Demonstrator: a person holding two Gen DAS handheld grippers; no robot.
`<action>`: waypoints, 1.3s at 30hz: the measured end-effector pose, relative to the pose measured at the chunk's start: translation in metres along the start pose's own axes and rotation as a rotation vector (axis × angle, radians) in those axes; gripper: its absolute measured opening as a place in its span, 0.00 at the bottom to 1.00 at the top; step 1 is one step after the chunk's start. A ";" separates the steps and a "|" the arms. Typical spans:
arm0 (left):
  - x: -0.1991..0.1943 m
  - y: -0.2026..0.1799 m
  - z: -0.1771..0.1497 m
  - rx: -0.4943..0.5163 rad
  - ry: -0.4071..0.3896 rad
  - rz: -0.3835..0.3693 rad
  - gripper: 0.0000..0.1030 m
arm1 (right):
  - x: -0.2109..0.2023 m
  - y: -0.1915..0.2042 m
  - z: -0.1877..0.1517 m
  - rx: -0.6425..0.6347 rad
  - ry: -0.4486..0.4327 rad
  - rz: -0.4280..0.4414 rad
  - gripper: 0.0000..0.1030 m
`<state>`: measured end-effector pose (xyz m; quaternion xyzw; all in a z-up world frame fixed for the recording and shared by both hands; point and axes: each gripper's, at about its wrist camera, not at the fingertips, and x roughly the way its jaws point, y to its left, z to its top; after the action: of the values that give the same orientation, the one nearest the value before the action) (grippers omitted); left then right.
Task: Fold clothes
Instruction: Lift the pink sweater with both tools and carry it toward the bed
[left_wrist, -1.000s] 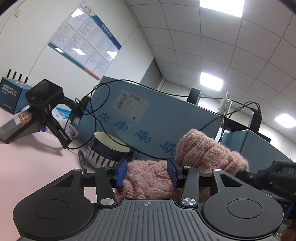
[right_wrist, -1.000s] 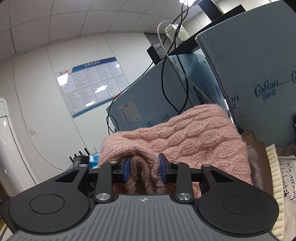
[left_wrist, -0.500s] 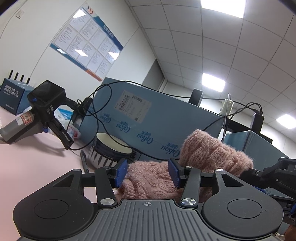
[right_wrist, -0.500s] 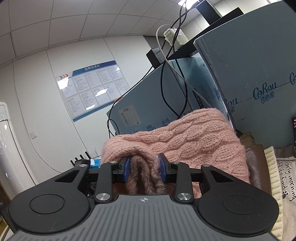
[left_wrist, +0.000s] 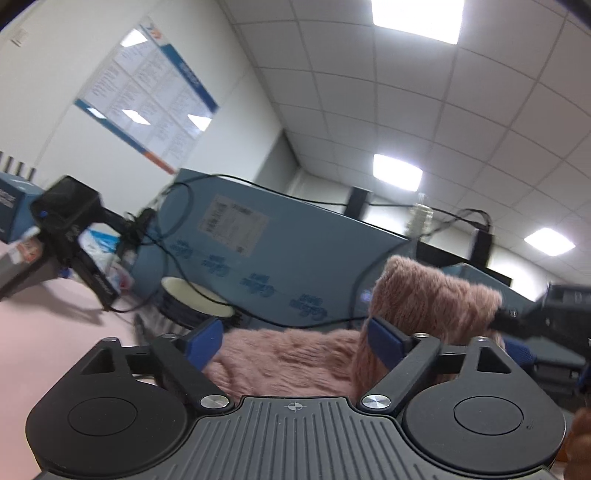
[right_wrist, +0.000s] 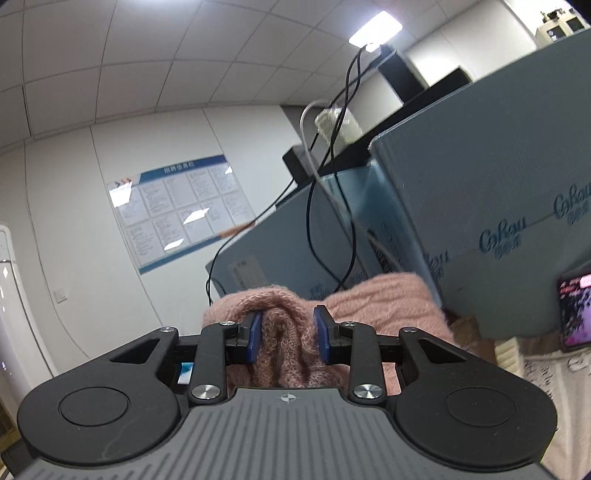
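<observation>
Right wrist view shows the right gripper (right_wrist: 287, 339) clenched on a bunch of the pink sweater (right_wrist: 388, 306), the left gripper (left_wrist: 291, 338) released astride it above the worktop (left_wrist: 44, 325); mid-fold, the left likely needs regrasping.

left gripper (left_wrist: 295, 341) spread wide, pink sweater (left_wrist: 295, 360) between

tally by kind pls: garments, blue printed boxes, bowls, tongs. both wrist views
Garments: 2, the pink cable-knit sweater and a cream knit piece at the right edge.
Blue printed cardboard boxes: 2, and.
Striped ceramic bowls: 1.
Tongs: 2, left tongs open, right tongs shut on the sweater.
Total: 7
</observation>
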<state>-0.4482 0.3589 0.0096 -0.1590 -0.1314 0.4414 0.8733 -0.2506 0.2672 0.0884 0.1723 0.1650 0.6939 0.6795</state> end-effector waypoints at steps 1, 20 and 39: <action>0.000 -0.002 -0.001 0.003 0.004 -0.025 0.88 | -0.003 -0.001 0.002 0.001 -0.011 -0.005 0.27; 0.020 0.001 -0.006 -0.012 0.128 0.089 0.20 | -0.049 -0.003 -0.017 0.042 0.044 -0.063 0.21; -0.080 -0.162 0.003 0.163 -0.106 -0.408 0.16 | -0.183 -0.004 0.037 0.190 -0.148 0.022 0.18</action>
<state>-0.3777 0.2040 0.0691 -0.0347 -0.1707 0.2724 0.9463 -0.2263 0.0840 0.1170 0.2883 0.1773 0.6680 0.6627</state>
